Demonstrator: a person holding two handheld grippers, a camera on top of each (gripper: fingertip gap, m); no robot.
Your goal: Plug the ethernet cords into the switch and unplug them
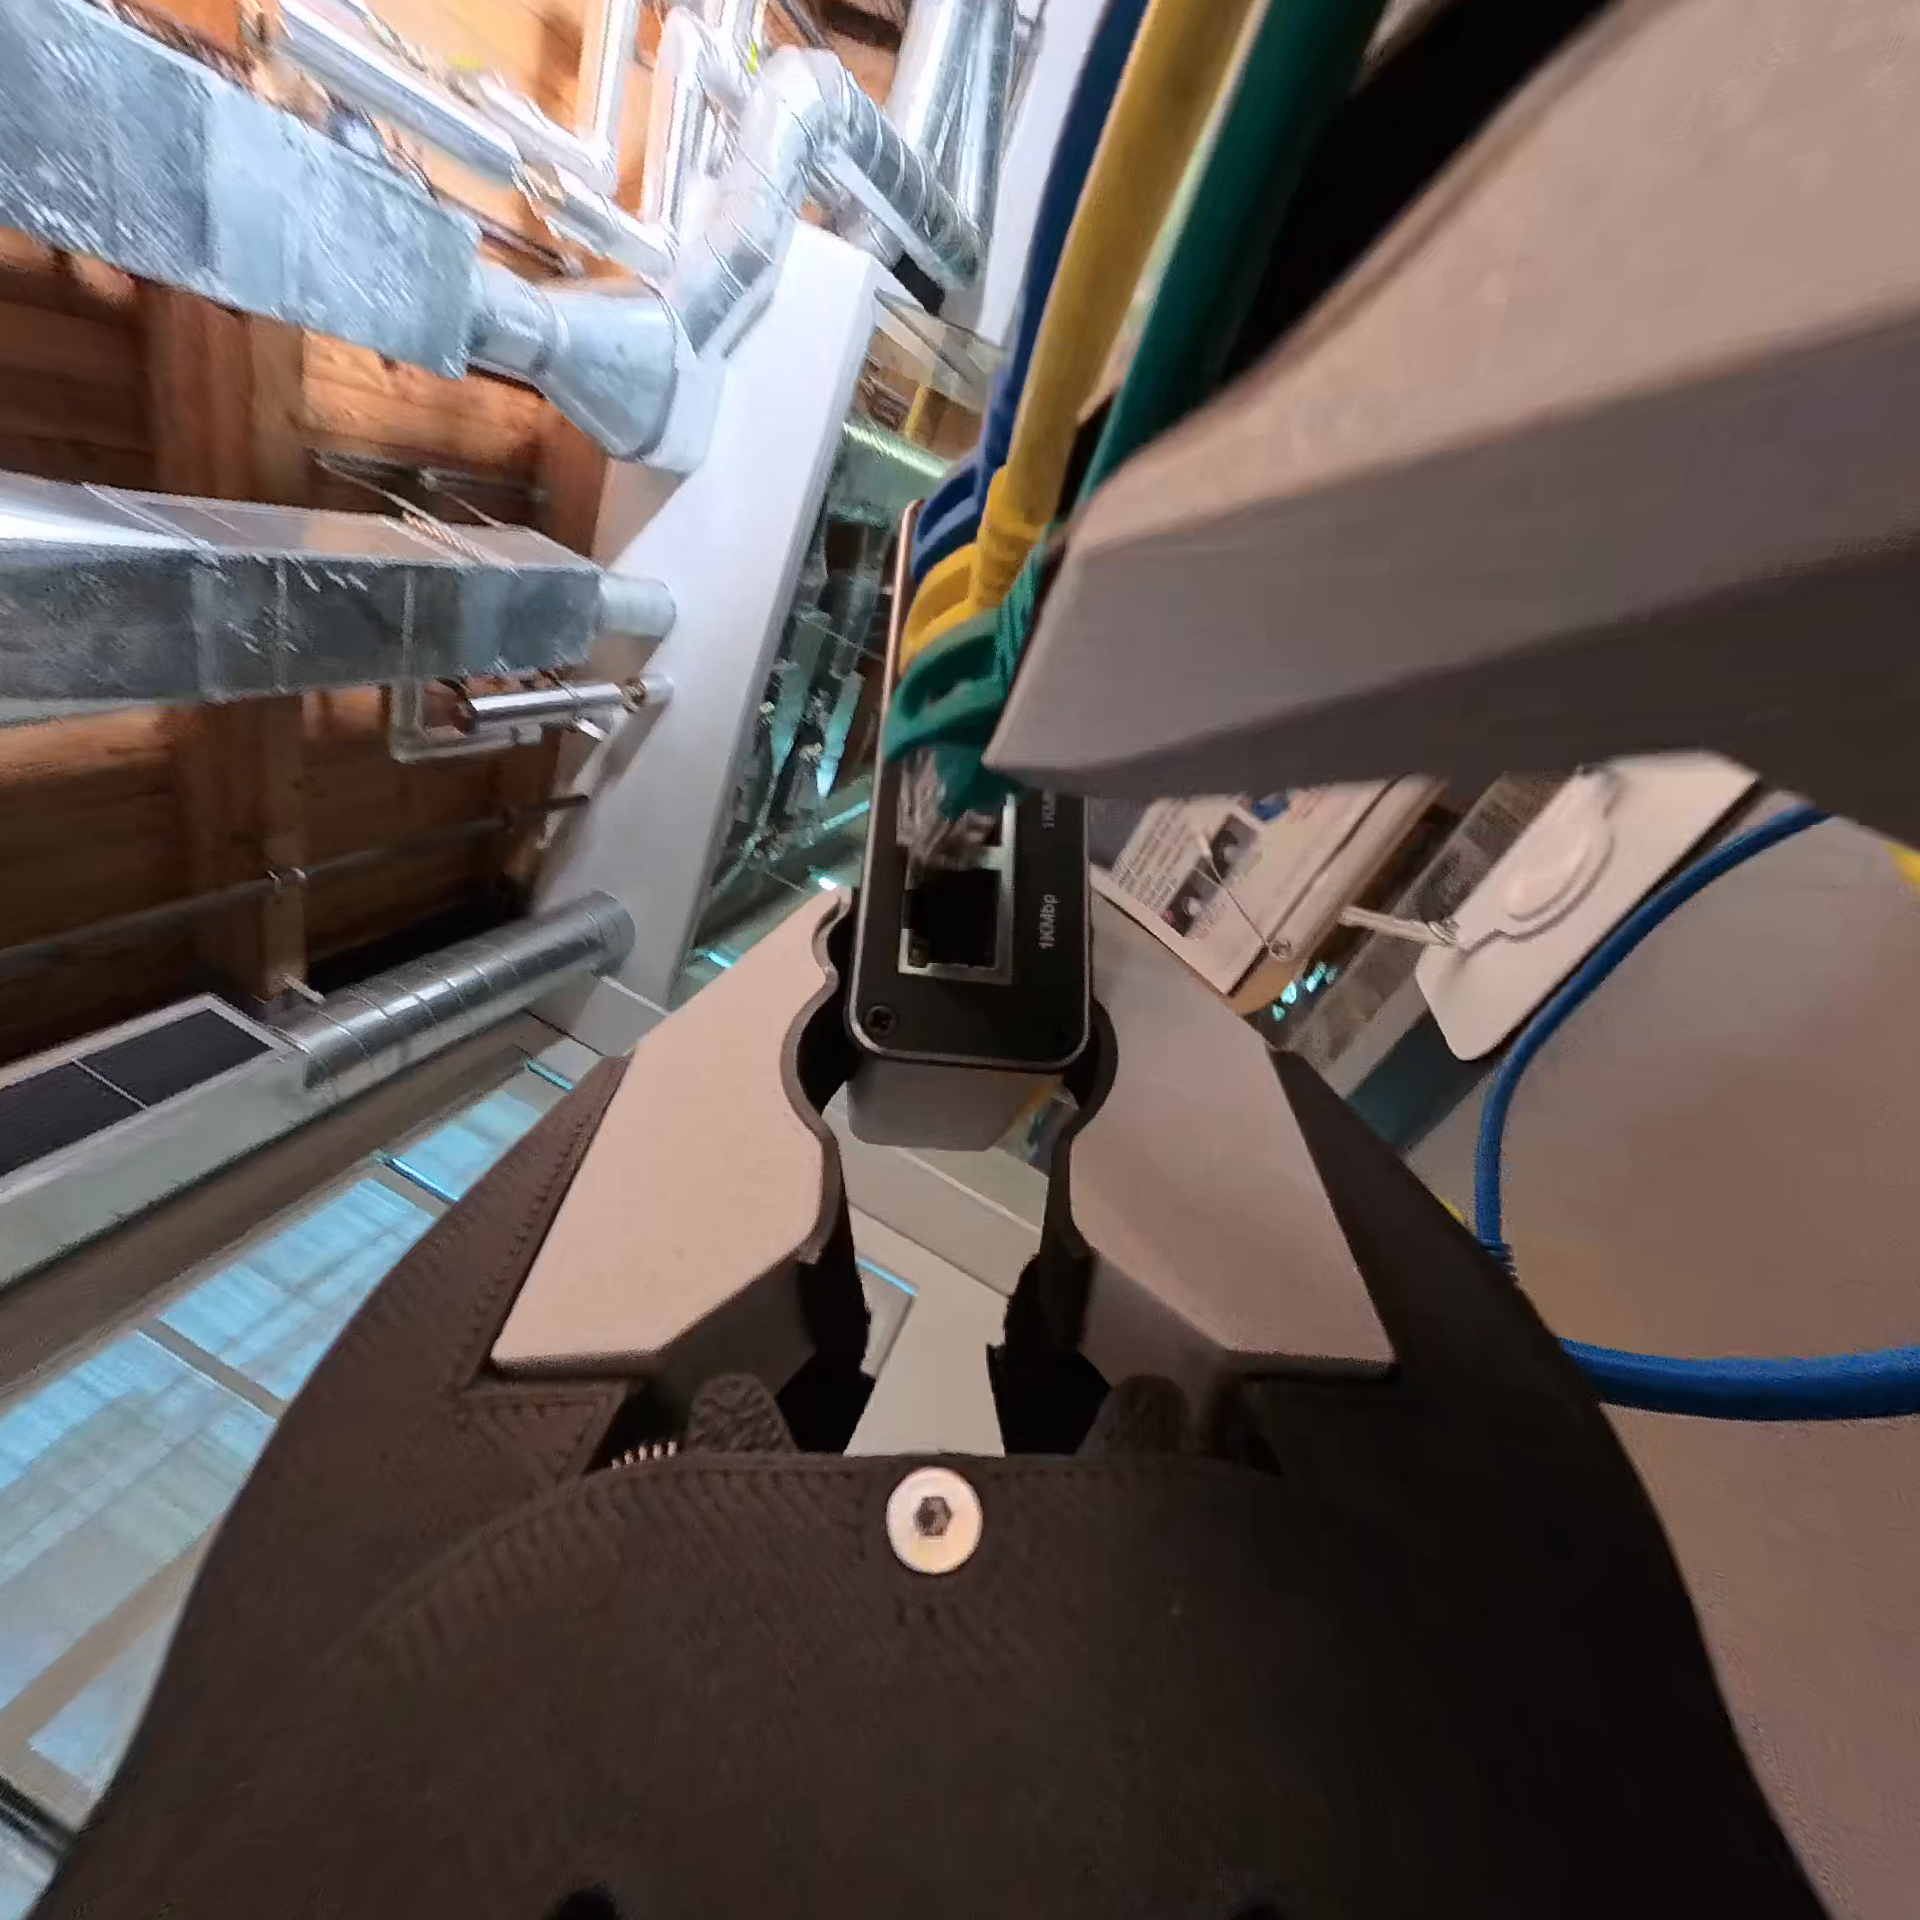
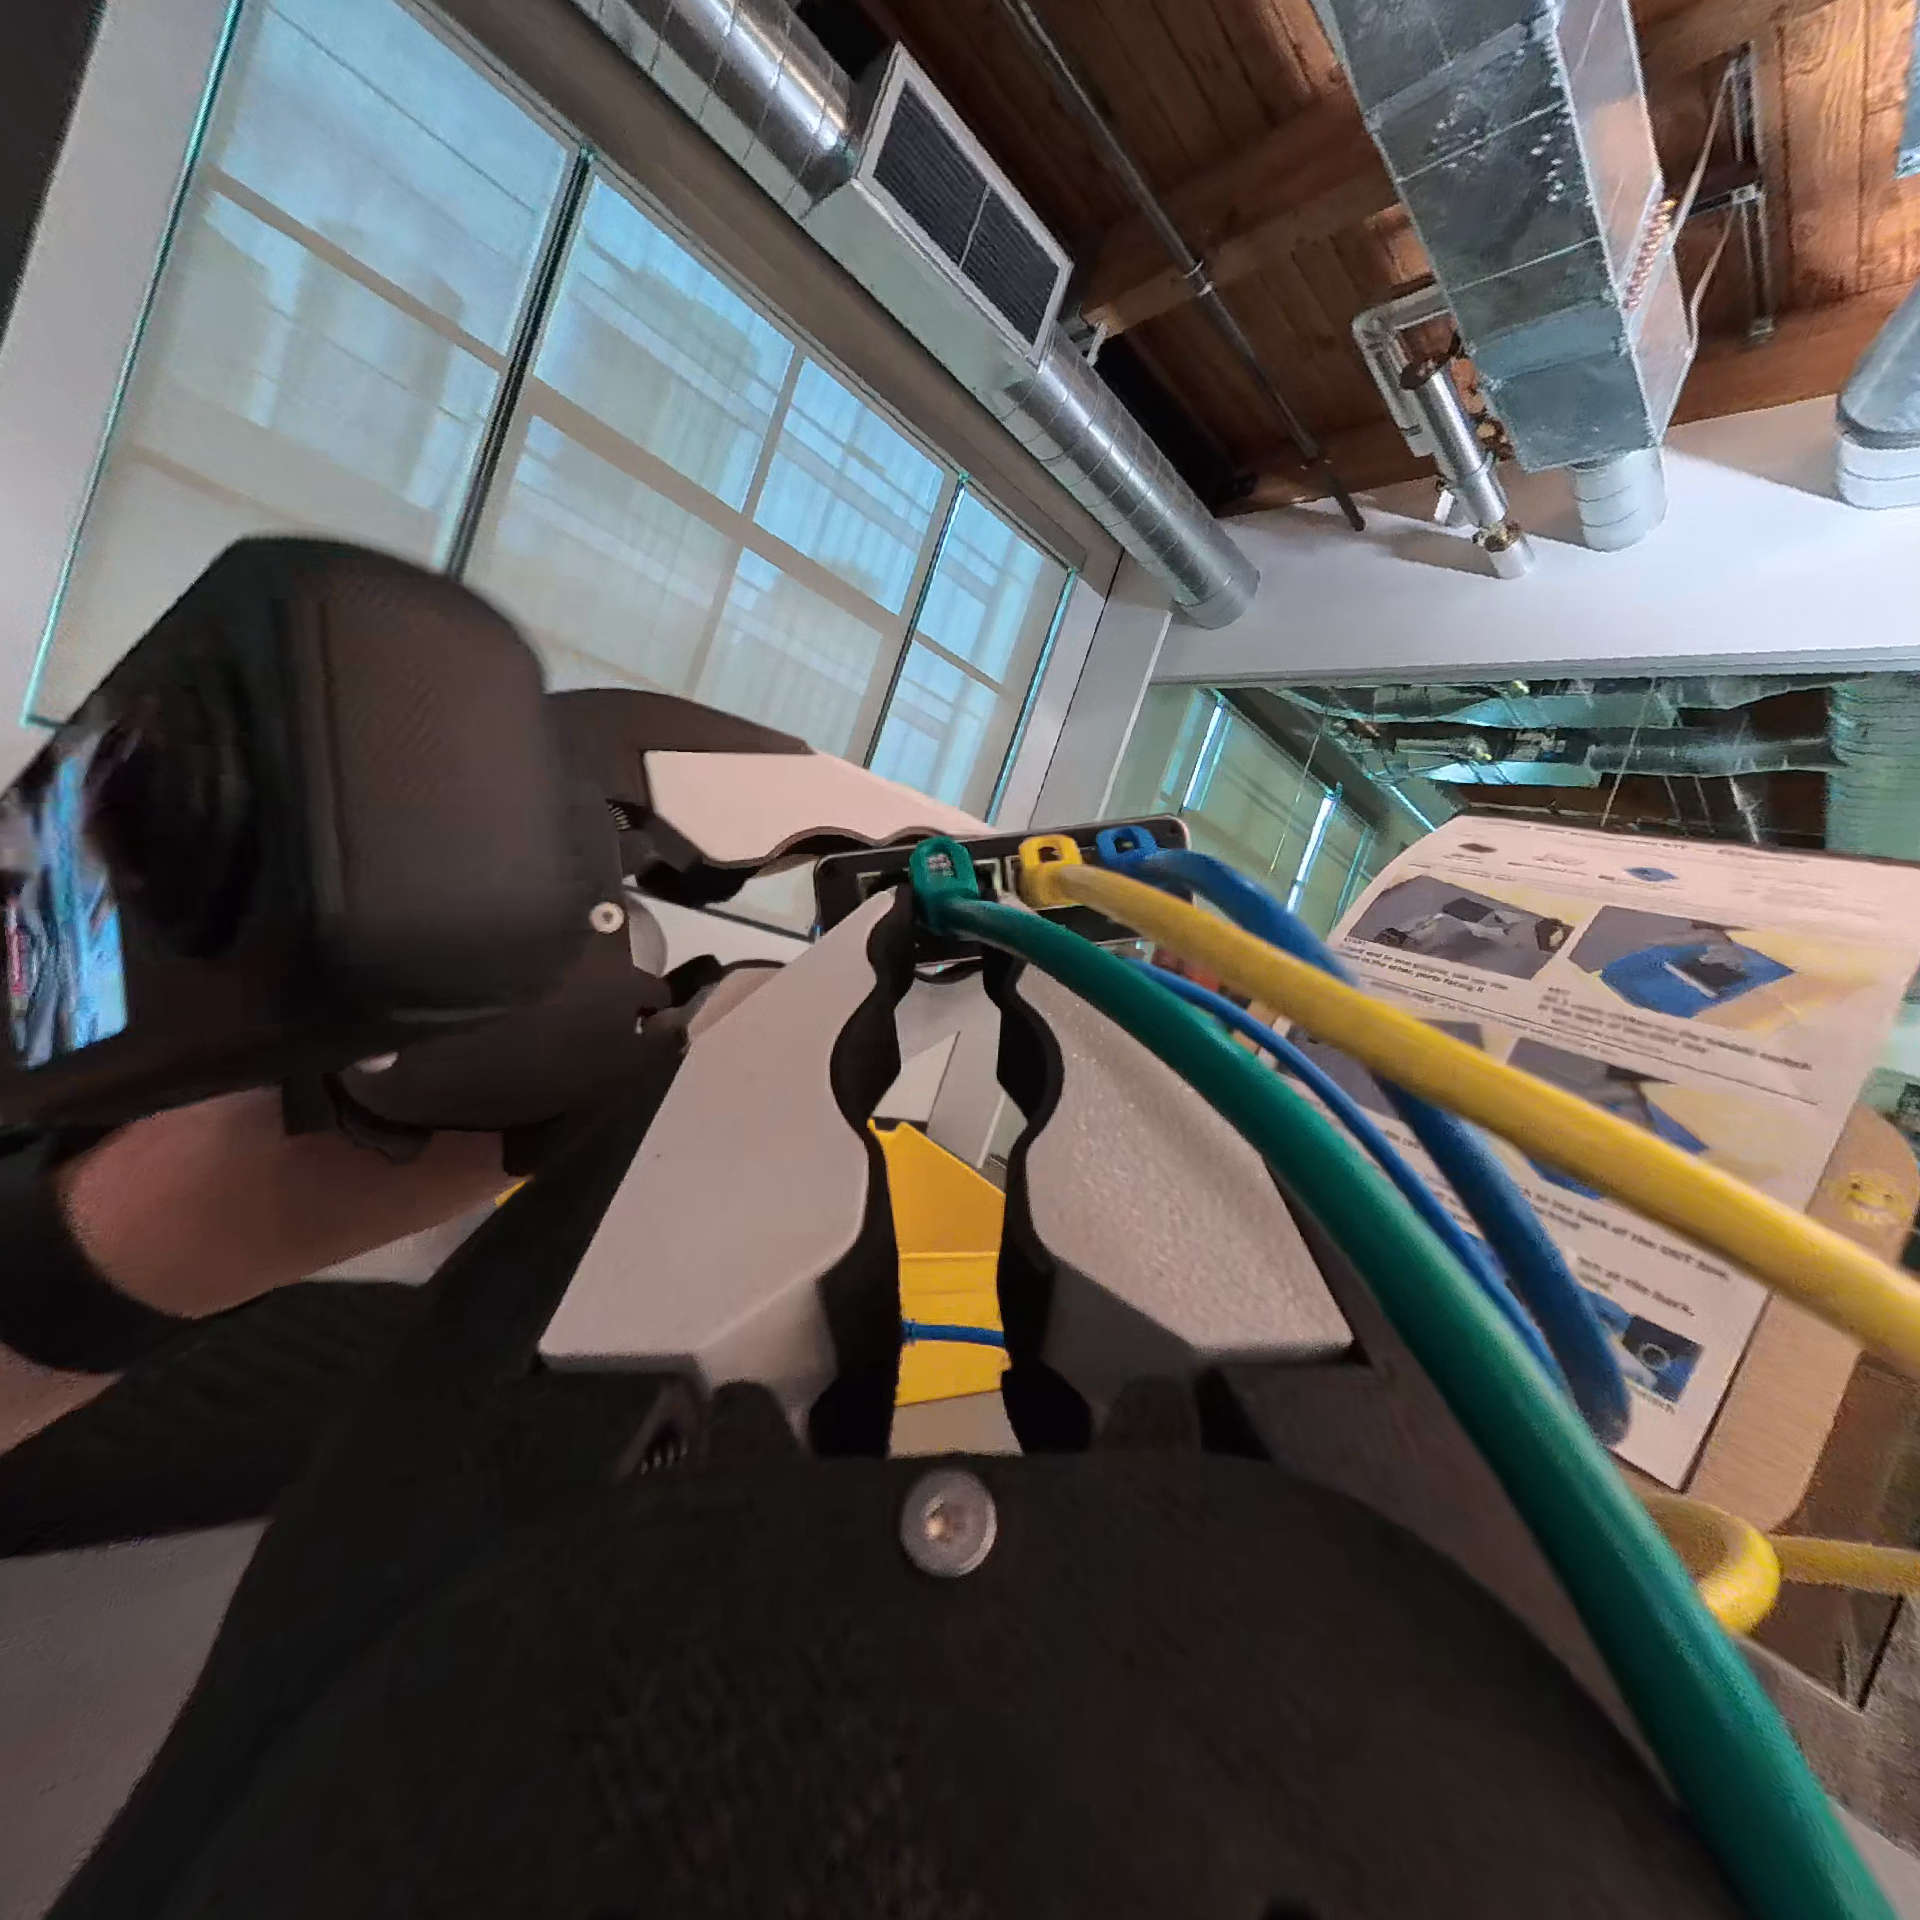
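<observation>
Left wrist view, switch (image 1: 971,935) clamped between tongs (image 1: 966,997)

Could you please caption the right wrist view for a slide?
Right gripper at the green cord plugged into the switch.

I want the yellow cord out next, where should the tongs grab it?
Grip the yellow cord on its moulded boot at the switch, coming straight along the cable. The green cord and blue cord crowd both sides, so pinch across the free faces.

The switch (image 1: 966,935) sits between the left gripper's (image 1: 961,997) jaws. Three cords (image 2: 1049,862) sit side by side in its ports; the right gripper (image 2: 945,935) is at the nearest plug (image 2: 940,868).
</observation>
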